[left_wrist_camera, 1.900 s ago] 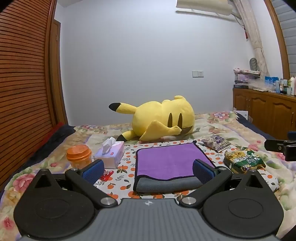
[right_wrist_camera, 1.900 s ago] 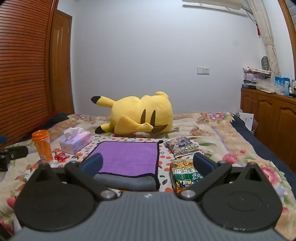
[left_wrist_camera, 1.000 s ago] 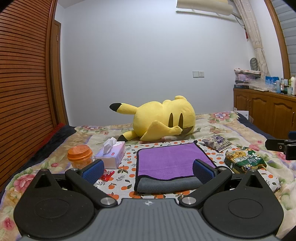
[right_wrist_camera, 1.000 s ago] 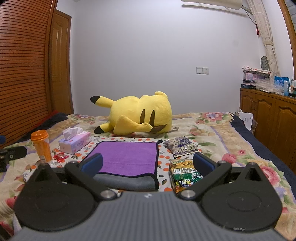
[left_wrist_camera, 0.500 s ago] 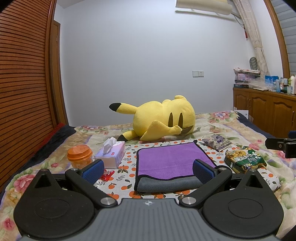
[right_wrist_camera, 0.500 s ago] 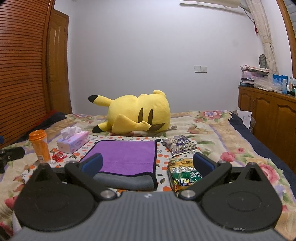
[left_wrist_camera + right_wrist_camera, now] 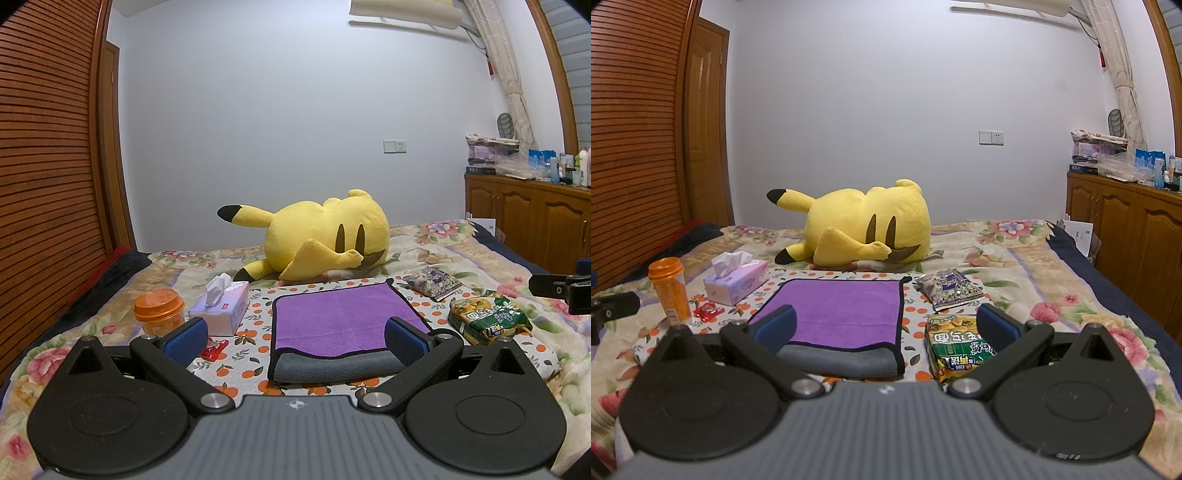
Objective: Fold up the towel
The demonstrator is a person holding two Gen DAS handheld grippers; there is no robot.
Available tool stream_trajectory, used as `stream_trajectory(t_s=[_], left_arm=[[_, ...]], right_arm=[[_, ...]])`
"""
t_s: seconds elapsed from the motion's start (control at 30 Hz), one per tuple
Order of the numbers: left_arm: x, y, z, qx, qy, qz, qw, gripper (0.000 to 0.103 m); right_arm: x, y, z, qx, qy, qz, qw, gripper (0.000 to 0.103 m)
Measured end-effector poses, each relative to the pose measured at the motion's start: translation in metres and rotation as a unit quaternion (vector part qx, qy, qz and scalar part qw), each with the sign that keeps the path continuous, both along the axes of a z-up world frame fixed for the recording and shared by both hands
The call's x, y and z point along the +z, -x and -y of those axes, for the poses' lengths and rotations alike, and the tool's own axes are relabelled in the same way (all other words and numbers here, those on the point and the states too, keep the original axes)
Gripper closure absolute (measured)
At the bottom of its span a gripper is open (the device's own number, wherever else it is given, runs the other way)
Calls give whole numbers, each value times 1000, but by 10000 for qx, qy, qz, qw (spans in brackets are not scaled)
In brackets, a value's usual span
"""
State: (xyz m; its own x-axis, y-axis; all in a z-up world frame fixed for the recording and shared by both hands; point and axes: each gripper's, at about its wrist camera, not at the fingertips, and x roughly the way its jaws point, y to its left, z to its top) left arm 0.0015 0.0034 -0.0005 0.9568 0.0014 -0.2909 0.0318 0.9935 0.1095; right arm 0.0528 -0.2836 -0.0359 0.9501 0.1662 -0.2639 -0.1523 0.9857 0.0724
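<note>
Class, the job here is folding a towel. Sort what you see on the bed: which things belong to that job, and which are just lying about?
Belongs to the job:
towel, purple, already folded over
left gripper, open
right gripper, open

Just lying about:
yellow plush
tissue box
orange cup
red wrapper
green noodle packet
purple snack bag

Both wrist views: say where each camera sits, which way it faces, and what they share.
Left wrist: sits on the left gripper, faces along the bed toward the far wall; its open fingers frame the towel; the right gripper's tip shows at the right edge.
Right wrist: sits on the right gripper, faces the same way from further right; its open fingers frame the towel and noodle packet.
Shared: towel, yellow plush, tissue box, orange cup.
</note>
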Motion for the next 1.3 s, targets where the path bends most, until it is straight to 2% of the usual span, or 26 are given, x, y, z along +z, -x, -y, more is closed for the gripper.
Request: stream_trajectory(t_s=[1.3], left_arm=[[-6, -3, 2, 2, -47, -76, 10000, 0]], right_arm=[[1, 0, -1, 22, 41, -18, 10000, 0]])
